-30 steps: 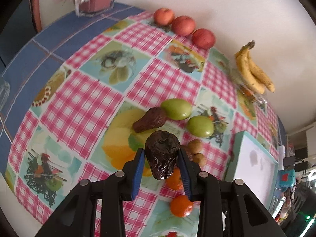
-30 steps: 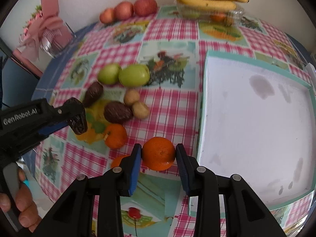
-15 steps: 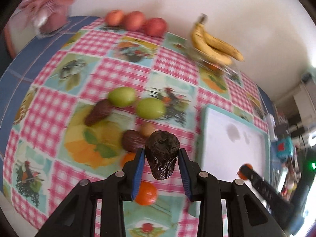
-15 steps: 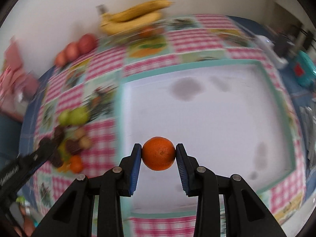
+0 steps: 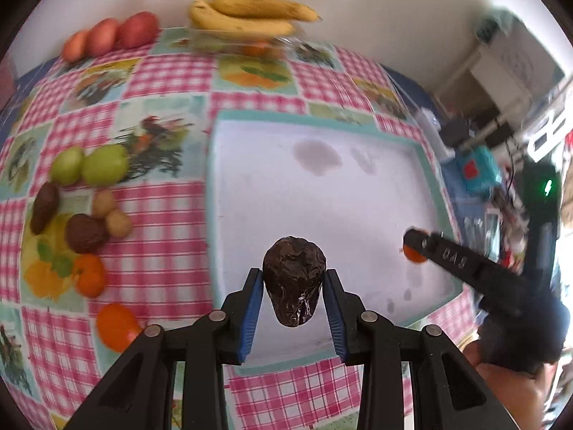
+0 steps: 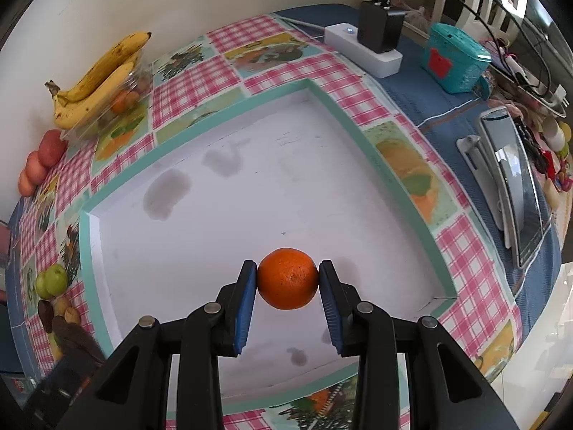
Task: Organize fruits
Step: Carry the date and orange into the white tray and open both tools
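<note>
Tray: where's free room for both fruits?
White tray is bare throughout inside its teal rim; orange hangs over its near-right part, dark wrinkled fruit over its near-middle. Crowded: fruit cluster left of the tray.

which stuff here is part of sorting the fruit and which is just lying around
Part of the job:
- dark wrinkled fruit held in the left gripper
- orange held in the right gripper
- white tray
- green fruits
- bananas
- red apples

Just lying about:
- power strip
- teal box
- phone on stand
</note>
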`<state>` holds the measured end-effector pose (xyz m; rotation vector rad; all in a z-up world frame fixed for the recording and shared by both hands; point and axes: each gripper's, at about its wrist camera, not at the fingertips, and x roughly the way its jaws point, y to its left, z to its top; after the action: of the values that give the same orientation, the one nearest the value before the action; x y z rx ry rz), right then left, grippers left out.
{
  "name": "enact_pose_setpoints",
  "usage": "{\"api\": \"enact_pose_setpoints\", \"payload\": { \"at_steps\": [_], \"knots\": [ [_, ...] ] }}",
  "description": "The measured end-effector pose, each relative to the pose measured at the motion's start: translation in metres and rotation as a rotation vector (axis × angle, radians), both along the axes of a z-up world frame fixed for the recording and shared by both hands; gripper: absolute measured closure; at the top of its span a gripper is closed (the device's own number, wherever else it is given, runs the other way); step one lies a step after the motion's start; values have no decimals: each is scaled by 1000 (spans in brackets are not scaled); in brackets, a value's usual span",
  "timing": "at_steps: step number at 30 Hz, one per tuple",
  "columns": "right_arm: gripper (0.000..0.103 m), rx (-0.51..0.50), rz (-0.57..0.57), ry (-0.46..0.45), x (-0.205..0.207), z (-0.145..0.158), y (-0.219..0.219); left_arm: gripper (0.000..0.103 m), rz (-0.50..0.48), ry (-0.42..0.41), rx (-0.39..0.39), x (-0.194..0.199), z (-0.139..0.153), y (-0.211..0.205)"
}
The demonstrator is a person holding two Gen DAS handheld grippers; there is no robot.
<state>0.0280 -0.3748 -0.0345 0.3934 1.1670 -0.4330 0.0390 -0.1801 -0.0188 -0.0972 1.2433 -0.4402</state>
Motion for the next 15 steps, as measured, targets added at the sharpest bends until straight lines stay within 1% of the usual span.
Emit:
{"api": "enact_pose_setpoints", "payload": {
  "at_steps": [4,7,10,15],
  "knots": [
    [66,6,8,1,1,0,1,66,-35,22,45,-2,-16,-14],
    [66,24,12,13,5,-6,0,66,-52,48,86,-3,-30,-21],
    [66,32,27,41,8,-14,3,66,-59,56,115,-2,-39,-25],
    [66,18,44,58,9,-17,8,66,-64,44,120,-1,-38,-30]
  ]
}}
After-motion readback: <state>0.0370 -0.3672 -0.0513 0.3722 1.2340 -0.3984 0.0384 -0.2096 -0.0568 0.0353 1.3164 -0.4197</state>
